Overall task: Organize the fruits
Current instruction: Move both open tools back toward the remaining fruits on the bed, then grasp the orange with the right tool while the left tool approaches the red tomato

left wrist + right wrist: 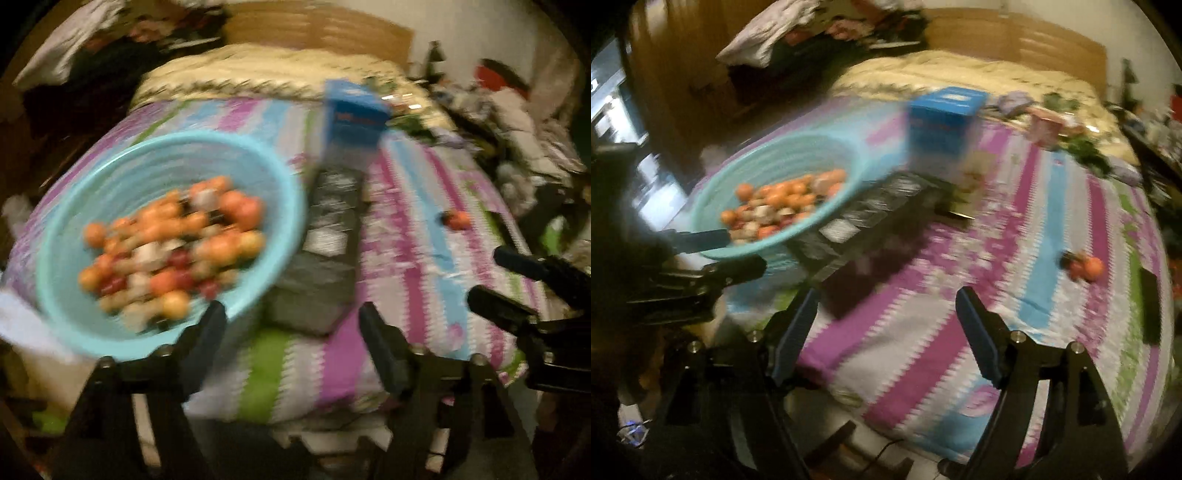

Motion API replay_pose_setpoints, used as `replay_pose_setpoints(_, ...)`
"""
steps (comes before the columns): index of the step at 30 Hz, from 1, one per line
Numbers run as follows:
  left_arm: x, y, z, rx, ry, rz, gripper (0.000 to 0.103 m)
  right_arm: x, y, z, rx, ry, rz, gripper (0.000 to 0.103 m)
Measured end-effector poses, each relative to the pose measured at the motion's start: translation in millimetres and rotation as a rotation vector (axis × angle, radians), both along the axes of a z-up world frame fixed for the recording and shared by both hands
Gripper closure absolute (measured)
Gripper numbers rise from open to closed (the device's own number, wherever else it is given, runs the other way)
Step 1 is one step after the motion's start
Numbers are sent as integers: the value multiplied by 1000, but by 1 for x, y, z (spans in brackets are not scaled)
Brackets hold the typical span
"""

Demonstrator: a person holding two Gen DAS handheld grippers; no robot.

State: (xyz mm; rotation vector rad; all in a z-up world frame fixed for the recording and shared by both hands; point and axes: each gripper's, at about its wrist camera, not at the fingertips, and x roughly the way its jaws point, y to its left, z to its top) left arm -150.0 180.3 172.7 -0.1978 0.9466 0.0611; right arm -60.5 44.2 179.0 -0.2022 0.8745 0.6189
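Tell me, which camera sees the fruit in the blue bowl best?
The left wrist view: it looks down into the bowl, so the fruit spreads wide. The right wrist view shows the same fruit smaller and side-on.

Left gripper (291, 339) fingers spread wide, empty, right gripper (886, 325) fingers likewise parted, empty, side by side

Black grippers (291, 332), seemingly dark-blue finger pads (977, 334), silver screws.
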Motion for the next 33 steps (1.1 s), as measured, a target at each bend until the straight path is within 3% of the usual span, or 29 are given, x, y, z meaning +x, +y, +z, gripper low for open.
replay_pose_setpoints(9, 60, -88, -34, -40, 7, -169, 23, 41, -127, -39, 51, -15, -321, 25)
replay_pose_setpoints(15, 114, -120, -67, -71, 42, -178, 23, 122, -183, -79, 19, 5, -431, 43)
replay_pose_setpoints(21, 158, -150, -102, -75, 111, -203, 23, 197, -195, -109, -7, 47, -391, 43)
replay_pose_setpoints(29, 201, -193, -128, -140, 126, -273, 25, 230, -191, -136, -24, 84, -306, 43)
replay_pose_setpoints(30, 206, -198, -130, -152, 128, -279, 30, 230, -192, -137, -12, 91, -305, 45)
replay_pose_setpoints(31, 213, -206, -133, -171, 132, -290, 34, 229, -195, -137, -1, 90, -304, 58)
replay_pose_setpoints(32, 218, -211, -136, -183, 138, -296, 39, 227, -197, -135, 20, 95, -299, 63)
replay_pose_setpoints(33, 223, -216, -138, -197, 141, -303, 42, 223, -200, -132, 32, 93, -309, 63)
